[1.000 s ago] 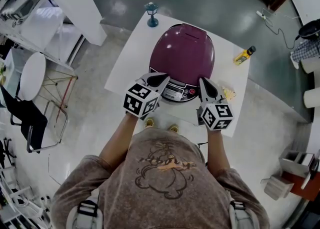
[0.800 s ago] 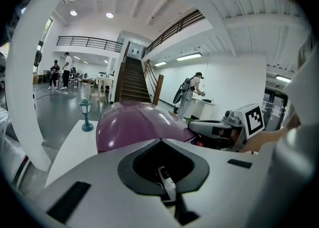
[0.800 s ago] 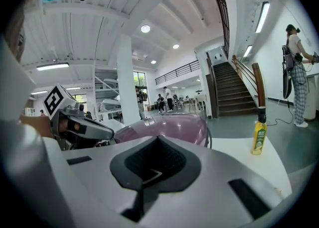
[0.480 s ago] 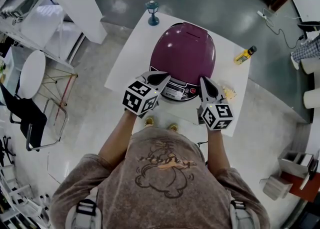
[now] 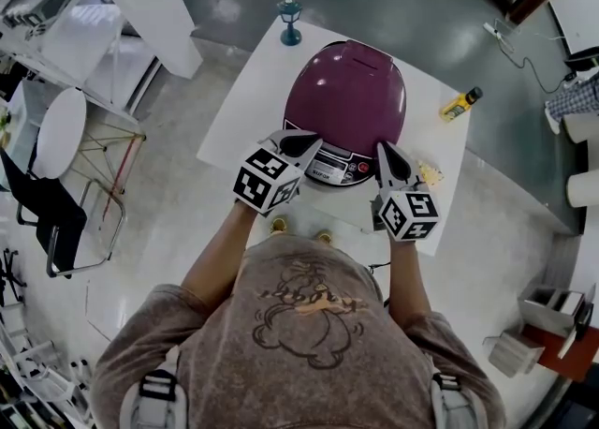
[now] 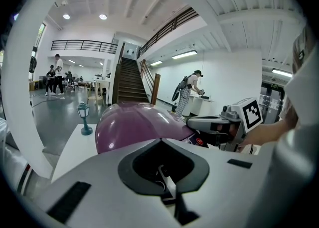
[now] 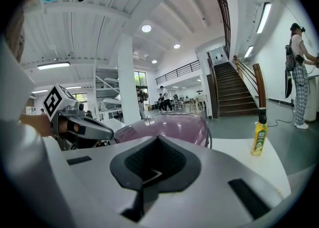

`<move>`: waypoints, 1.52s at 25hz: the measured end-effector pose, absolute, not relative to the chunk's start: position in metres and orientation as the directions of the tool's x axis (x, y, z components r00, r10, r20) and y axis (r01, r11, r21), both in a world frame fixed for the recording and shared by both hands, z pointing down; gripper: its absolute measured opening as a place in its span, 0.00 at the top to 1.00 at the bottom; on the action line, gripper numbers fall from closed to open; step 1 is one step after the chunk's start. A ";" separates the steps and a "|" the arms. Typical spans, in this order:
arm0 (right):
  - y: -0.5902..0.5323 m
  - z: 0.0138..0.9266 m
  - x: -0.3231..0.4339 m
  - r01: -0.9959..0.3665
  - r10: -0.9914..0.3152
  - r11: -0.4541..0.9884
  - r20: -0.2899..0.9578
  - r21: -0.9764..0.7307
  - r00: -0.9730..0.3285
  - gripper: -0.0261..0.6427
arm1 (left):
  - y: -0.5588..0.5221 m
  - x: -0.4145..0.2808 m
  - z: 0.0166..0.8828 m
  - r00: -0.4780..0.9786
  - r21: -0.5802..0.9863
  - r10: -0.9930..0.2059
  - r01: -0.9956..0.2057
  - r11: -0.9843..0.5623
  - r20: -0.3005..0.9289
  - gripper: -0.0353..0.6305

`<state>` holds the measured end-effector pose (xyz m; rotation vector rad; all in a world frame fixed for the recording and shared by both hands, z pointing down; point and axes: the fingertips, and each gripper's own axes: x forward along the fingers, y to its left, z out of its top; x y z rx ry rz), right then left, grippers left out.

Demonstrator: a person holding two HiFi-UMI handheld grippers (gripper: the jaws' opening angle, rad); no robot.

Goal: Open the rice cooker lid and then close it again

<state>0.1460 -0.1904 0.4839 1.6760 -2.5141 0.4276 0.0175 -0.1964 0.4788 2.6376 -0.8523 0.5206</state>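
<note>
The purple rice cooker [image 5: 346, 99] stands on a white table [image 5: 245, 99] with its lid down. Its silver control panel [image 5: 329, 170] faces me. My left gripper [image 5: 314, 143] is shut, its tip at the front left of the cooker just above the panel. My right gripper [image 5: 383, 149] is shut too, its tip at the cooker's front right edge. Neither holds anything. In the left gripper view the cooker's dome [image 6: 134, 125] lies beyond the closed jaws and the right gripper [image 6: 199, 122] shows across it. In the right gripper view the cooker [image 7: 167, 127] and the left gripper [image 7: 107, 131] appear.
A small teal lantern [image 5: 290, 22] stands at the table's far corner. A yellow bottle [image 5: 457, 105] stands near the right edge, and a small yellow item [image 5: 429, 174] lies beside the right gripper. A chair [image 5: 56, 221] and shelving are off to the left.
</note>
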 end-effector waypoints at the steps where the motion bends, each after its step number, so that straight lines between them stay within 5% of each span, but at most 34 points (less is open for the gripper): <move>1: -0.190 0.484 0.145 -0.916 -0.891 0.358 0.228 -0.181 -0.394 0.96 | -0.196 0.017 0.479 0.754 0.183 -0.494 -0.610 -0.771 0.432 0.92; 18: -0.192 0.477 0.145 -0.915 -0.889 0.368 0.227 -0.165 -0.398 0.96 | -0.192 0.016 0.477 0.765 0.140 -0.538 -0.612 -0.778 0.354 0.92; 23: -0.193 0.458 0.147 -0.910 -0.893 0.385 0.187 -0.154 -0.410 0.96 | -0.188 0.013 0.476 0.797 0.252 -0.519 -0.595 -0.763 0.307 0.92; 38: -0.206 0.415 0.153 -0.895 -0.889 0.425 0.123 -0.135 -0.441 0.96 | -0.196 0.015 0.473 0.797 0.274 -0.504 -0.593 -0.757 0.333 0.92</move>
